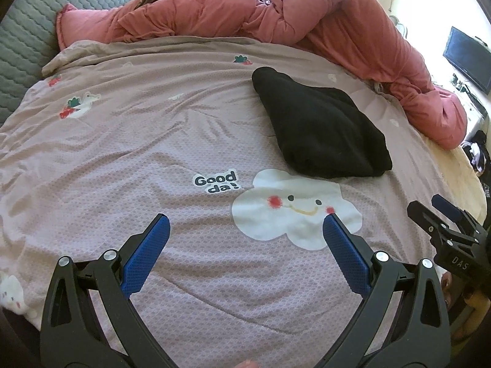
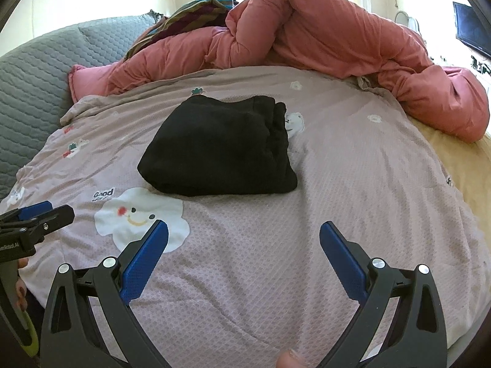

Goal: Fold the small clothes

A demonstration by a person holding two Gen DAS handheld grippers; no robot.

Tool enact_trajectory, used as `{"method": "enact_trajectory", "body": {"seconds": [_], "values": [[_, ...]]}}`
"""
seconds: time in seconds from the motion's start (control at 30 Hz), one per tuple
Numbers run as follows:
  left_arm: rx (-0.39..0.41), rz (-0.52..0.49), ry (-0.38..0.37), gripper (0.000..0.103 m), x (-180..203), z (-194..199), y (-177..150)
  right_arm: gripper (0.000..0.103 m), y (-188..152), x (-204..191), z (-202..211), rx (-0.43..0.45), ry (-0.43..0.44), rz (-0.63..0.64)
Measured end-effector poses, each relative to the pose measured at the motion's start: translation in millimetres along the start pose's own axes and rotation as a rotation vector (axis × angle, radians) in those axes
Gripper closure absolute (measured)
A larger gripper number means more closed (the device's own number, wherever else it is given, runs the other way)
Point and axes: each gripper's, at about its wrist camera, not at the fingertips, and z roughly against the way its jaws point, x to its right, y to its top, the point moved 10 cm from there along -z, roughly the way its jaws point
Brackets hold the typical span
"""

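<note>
A: Left wrist view. What's shown?
B: Left gripper (image 1: 246, 219) w/ jaws wide apart, nothing between them, above a mauve bedspread (image 1: 129, 153). Blue pads (image 1: 147, 254) face inward. Right gripper (image 1: 442, 211) enters at the right edge, jaws apart too.

A: Where's the garment?
B: Black garment (image 1: 319, 128), folded into a compact bundle, lies on the bedspread beyond the cloud print (image 1: 294, 208), ahead & to the right. Neither gripper touches it.

A: Right wrist view?
B: Right gripper (image 2: 244, 228) likewise spread, empty. Black garment (image 2: 218, 150) sits ahead, left of centre, just past the cloud print (image 2: 141, 217). Left gripper (image 2: 46, 211) shows at the left edge.

A: Background?
B: Pink quilt (image 2: 322, 36) heaped along the far side; grey padded headboard (image 2: 33, 86) at left.
</note>
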Motion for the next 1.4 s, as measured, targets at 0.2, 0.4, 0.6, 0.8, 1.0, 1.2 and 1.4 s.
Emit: {"method": "enact_trajectory", "body": {"seconds": [0.2,0.4,0.6,0.8,1.0,1.2,1.4], "values": [[0.004,-0.001,0.012,0.010,-1.0,1.7,0.7,0.005,0.9,0.7,0.8,0.006,0.001,0.001],[0.001,0.000,0.026,0.010,-3.3,2.1,0.3,0.005,-0.2,0.9,0.7,-0.001,0.001,-0.001],[-0.001,-0.001,0.029,0.010,-3.5,2.4,0.8,0.005,-0.2,0.4,1.3,0.000,0.004,0.001],[0.001,-0.001,0.030,0.010,-4.8,3.4,1.3,0.005,-1.2,-0.7,0.4,-0.003,0.005,-0.001],[-0.002,0.004,0.027,0.010,-5.3,3.5,0.9,0.005,-0.8,-0.6,0.6,0.002,0.001,0.000],[-0.001,0.003,0.035,0.010,-6.0,3.7,1.3,0.005,-0.3,0.6,0.9,0.001,0.001,-0.002],[-0.005,0.004,0.041,0.010,-7.1,2.6,1.2,0.005,0.0,0.7,0.9,-0.001,-0.001,-0.001]]}}
